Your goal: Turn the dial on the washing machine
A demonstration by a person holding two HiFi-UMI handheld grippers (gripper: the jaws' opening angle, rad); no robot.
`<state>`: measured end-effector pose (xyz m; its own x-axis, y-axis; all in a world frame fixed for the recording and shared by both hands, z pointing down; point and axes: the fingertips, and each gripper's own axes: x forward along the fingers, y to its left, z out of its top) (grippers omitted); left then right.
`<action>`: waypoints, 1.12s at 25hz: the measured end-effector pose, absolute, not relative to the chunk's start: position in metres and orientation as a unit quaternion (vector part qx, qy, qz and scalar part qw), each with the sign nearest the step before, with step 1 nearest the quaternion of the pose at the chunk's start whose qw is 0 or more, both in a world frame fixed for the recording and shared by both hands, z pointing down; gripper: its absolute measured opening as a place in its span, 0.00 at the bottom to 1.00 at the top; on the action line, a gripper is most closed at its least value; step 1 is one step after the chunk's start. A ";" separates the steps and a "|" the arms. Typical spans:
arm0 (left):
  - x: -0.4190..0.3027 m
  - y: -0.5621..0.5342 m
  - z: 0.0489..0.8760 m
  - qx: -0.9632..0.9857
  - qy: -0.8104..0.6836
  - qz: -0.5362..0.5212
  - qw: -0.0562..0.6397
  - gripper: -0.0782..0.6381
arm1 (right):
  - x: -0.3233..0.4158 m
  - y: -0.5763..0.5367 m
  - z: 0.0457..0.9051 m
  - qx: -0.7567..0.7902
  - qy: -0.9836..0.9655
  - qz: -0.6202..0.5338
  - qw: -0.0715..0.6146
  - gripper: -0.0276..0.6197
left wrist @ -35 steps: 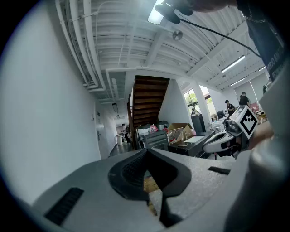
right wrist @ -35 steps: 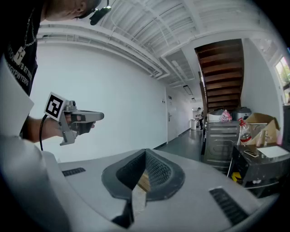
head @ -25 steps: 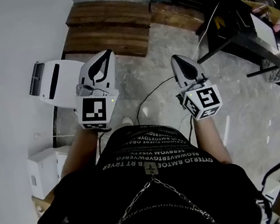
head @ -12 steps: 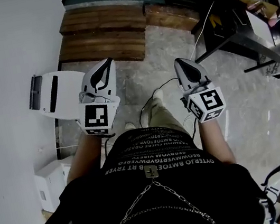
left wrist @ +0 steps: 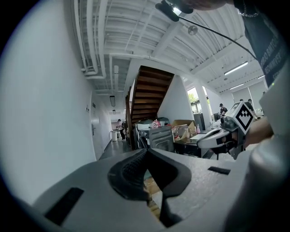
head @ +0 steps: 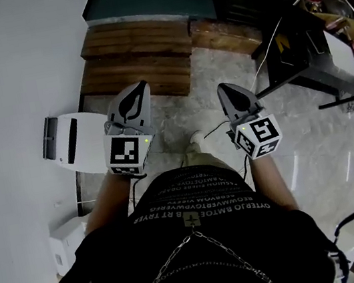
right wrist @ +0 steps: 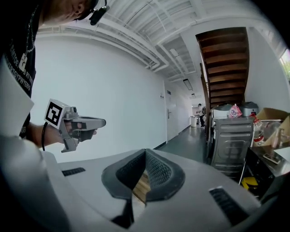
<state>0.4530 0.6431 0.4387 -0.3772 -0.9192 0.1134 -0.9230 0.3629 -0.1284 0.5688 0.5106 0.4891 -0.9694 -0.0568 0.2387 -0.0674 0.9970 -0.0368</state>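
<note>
I can make out no dial in any view. A grey metal appliance (right wrist: pixel 232 138) stands below a wooden staircase, small and far ahead; it also shows in the left gripper view (left wrist: pixel 159 137). My left gripper (head: pixel 133 92) and right gripper (head: pixel 224 90) are held side by side at waist height over the stone floor, both pointing forward. Each is shut with nothing between its jaws. The left gripper (left wrist: pixel 146 152) has its fingertips together, and so does the right gripper (right wrist: pixel 145 152). Each one sees the other beside it: right gripper (left wrist: pixel 201 143), left gripper (right wrist: pixel 102 121).
A white wall (head: pixel 3 80) runs along the left. A white box-shaped unit (head: pixel 71 136) and a second white box (head: pixel 62 242) stand on the floor by it. Wooden steps (head: pixel 137 49) lie ahead. A dark cluttered table (head: pixel 302 41) stands at the right. A cable (head: pixel 218 127) lies on the floor.
The person has stepped forward, so the white unit and wooden steps sit a little lower in the head view. A foot now shows between the grippers. Both stay shut.
</note>
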 end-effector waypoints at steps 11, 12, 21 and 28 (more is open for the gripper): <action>0.404 0.500 0.421 0.546 -0.833 0.082 0.020 0.12 | 0.513 0.380 0.506 -0.013 -0.988 0.073 0.132 0.04; 0.401 0.495 0.421 0.541 -0.837 0.084 0.019 0.12 | 0.507 0.374 0.506 -0.022 -0.989 0.071 0.131 0.04; 0.359 0.484 0.444 0.504 -0.859 0.075 0.056 0.12 | 0.460 0.346 0.517 -0.053 -0.986 0.078 0.140 0.04; 0.300 0.466 0.458 0.507 -0.857 0.066 0.062 0.12 | 0.408 0.343 0.532 -0.061 -0.982 0.076 0.163 0.04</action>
<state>0.3003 0.4658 0.4578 -0.4773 -0.8614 0.1737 -0.8779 0.4762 -0.0507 0.4083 0.3427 0.5324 -0.9391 0.1444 0.3117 0.0948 0.9811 -0.1690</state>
